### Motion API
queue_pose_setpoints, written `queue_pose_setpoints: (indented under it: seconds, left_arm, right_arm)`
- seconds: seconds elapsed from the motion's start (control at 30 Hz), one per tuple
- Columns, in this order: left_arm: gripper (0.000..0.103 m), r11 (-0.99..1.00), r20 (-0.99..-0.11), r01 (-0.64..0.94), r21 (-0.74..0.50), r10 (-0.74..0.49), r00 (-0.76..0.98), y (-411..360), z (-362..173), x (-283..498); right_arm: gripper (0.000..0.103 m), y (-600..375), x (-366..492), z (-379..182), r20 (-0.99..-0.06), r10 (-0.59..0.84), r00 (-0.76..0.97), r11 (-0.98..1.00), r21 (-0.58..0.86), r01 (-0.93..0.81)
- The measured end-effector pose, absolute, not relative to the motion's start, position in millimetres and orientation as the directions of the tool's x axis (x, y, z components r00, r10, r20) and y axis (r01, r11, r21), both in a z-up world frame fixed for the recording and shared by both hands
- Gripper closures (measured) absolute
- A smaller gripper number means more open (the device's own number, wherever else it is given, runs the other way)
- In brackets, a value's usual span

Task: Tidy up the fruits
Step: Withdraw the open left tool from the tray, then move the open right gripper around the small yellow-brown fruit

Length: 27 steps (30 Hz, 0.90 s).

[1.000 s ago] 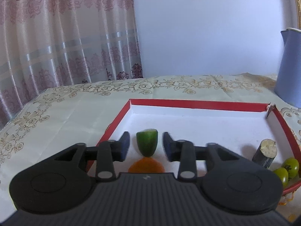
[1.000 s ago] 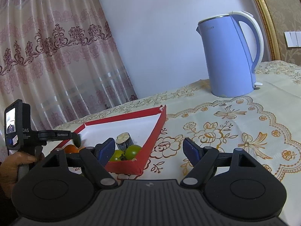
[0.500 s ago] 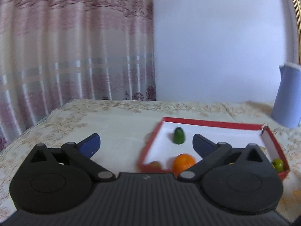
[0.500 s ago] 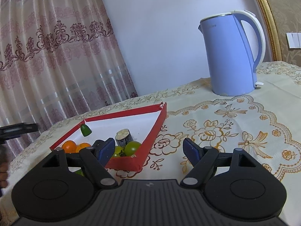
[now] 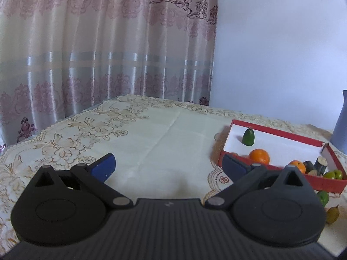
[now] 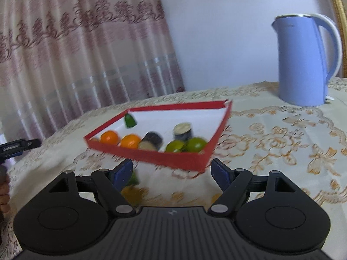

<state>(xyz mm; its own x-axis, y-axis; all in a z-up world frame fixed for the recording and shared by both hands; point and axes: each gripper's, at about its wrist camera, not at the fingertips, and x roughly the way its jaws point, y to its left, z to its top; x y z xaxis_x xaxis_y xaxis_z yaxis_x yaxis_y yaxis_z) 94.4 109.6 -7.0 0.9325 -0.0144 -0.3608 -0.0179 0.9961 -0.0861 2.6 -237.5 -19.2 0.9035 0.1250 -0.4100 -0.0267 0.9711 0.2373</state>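
A red-rimmed white tray (image 5: 277,131) (image 6: 173,158) holds a dark green fruit piece (image 5: 248,137) (image 6: 129,120), two oranges (image 5: 259,156) (image 6: 109,137), dark sugarcane stubs (image 6: 183,131) and two green fruits (image 6: 196,144). A green fruit (image 5: 323,197) and a yellowish one (image 5: 332,215) lie on the cloth outside the tray's near side; they show blurred by my right gripper's left finger (image 6: 132,178). My left gripper (image 5: 168,165) is open and empty, left of the tray. My right gripper (image 6: 171,173) is open and empty, just before the tray's near rim.
A blue electric kettle (image 6: 303,61) stands at the back right of the table. A floral tablecloth (image 5: 141,134) covers the table. Curtains (image 5: 97,43) hang behind the table's far left edge. The left gripper's body shows at the far left of the right wrist view (image 6: 17,146).
My left gripper let go of the green piece in the tray, opened wide and drew back to the left. My right gripper moved forward and up toward the tray's near rim.
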Motion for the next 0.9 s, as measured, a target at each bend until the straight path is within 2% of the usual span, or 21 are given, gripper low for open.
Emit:
queue_pose_setpoints:
  seconds: [0.2, 0.43, 0.6, 0.73, 0.9]
  left_arm:
    - [0.0, 0.997, -0.343, -0.007, -0.074, -0.019, 0.939, 105, -16, 95]
    - [0.0, 0.992, -0.356, -0.005, -0.128, -0.041, 0.933, 115, -19, 99]
    - [0.0, 0.992, -0.357, 0.001, -0.124, -0.045, 0.933, 113, -19, 98]
    - [0.0, 0.993, -0.359, 0.004, -0.118, -0.046, 0.932, 112, -20, 99]
    - [0.0, 0.993, -0.361, 0.007, -0.116, -0.049, 0.931, 111, -21, 99]
  right_arm:
    - [0.024, -204, -2, -20, -0.438, 0.136, 0.888, 0.988, 0.131, -0.087]
    - [0.024, -175, 8, -21, -0.494, 0.126, 0.86, 0.99, 0.005, -0.142]
    - [0.024, -165, 14, -24, -0.524, 0.119, 0.843, 0.986, -0.039, -0.163]
    - [0.036, -163, 20, -26, -0.547, 0.127, 0.827, 0.984, -0.034, -0.173]
    - [0.039, -161, 28, -28, -0.572, 0.127, 0.81, 0.983, -0.034, -0.178]
